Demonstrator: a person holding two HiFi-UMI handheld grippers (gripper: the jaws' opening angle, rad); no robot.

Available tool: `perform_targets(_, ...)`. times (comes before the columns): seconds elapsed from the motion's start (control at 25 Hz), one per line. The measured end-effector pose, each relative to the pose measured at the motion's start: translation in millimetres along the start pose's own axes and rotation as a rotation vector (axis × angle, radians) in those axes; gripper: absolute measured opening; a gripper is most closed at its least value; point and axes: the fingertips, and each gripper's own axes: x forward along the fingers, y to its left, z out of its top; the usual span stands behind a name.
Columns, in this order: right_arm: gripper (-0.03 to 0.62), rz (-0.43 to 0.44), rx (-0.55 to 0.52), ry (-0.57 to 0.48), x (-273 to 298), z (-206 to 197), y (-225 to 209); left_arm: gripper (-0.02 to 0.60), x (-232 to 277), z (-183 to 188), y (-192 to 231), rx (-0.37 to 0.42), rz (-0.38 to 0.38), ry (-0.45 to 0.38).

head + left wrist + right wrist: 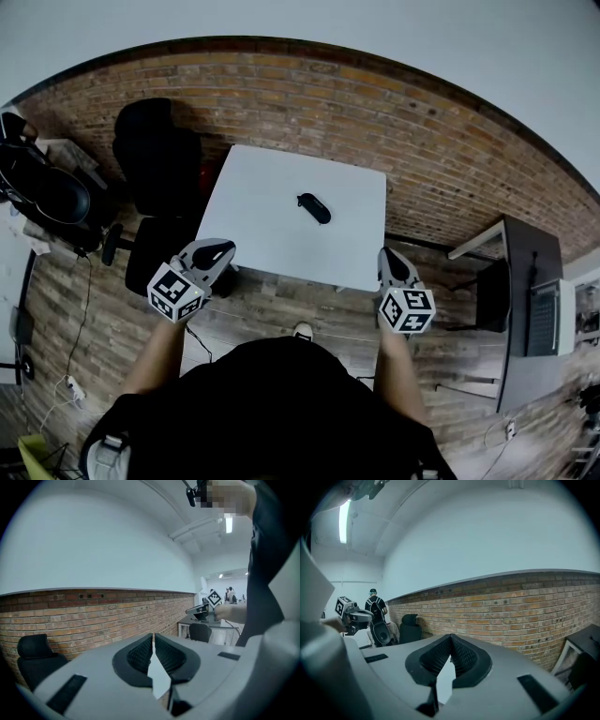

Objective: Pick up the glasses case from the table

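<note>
Right gripper (388, 254) apart from diagonal glasses case (314, 208)

Black glasses case (314, 208), white table (262, 225) (apparently plain), red-brown brick wall (450, 159)

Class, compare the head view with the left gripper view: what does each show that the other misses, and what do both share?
Only the head view: the dark glasses case lying untouched on the white table. Only the left gripper view: the left gripper with its jaws close up, shut with nothing between them, plus a ceiling light. Both: the brick wall, the black chair and the right gripper.
</note>
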Motion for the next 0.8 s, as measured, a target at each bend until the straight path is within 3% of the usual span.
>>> perform_targets(0.8,0.015,0.082,-0.018,0.008,54,23,-36,0.025,44,4,19,-0.034,0.06,0.038)
